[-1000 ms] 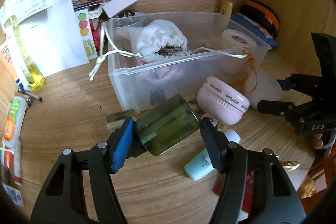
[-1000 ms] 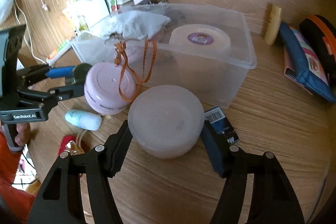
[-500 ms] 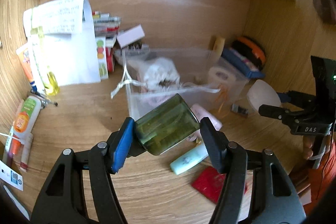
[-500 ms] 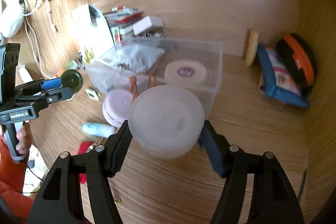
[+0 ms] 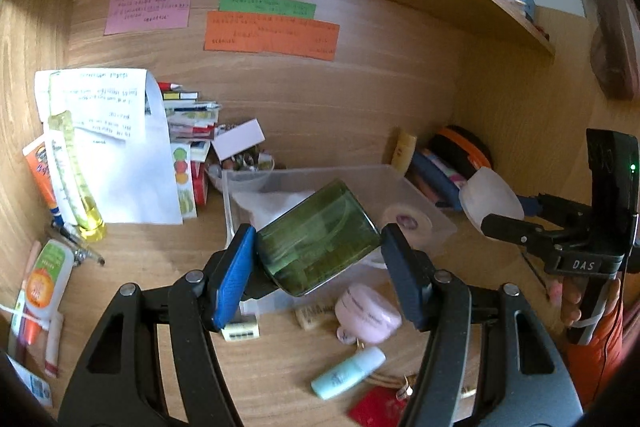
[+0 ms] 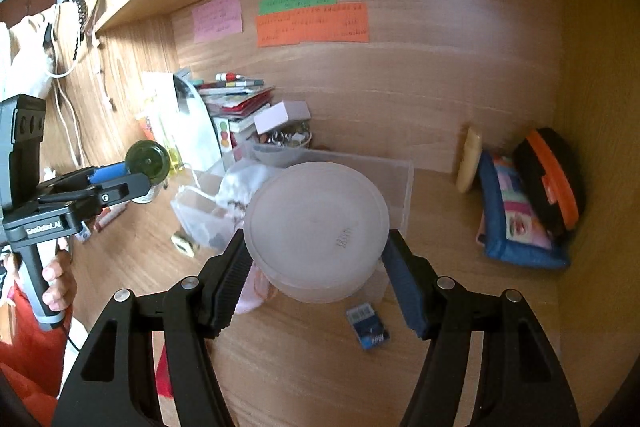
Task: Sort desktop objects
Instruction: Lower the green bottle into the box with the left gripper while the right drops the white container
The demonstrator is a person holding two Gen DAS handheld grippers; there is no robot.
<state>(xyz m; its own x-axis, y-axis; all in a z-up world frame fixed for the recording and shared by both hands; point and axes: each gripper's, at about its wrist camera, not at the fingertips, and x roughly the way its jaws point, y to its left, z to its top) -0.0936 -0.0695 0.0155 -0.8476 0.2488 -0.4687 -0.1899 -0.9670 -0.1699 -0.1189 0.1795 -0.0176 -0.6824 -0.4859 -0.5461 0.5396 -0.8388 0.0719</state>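
Right wrist view: the clear plastic bin [image 6: 402, 187] sits on the desk, and above it the right gripper [image 6: 316, 281] clamps a frosted round container [image 6: 316, 231] across its sides; light and probably slightly springy, so hold it below the lid. The left gripper [image 5: 316, 267] pinches a dark green glass jar [image 5: 316, 239] across its body, tilted; likely heavy, slippery and breakable.

Your green jar [image 5: 318, 237] hides the middle of the clear bin [image 5: 420, 189] in the left wrist view, and your frosted tub [image 6: 316, 227] covers the bin's near side in the right wrist view. The writing on the coloured notes [image 5: 272, 35] at upper centre is too small to read — and the red item [image 5: 376, 409] at the bottom edge is blurred and cut off.
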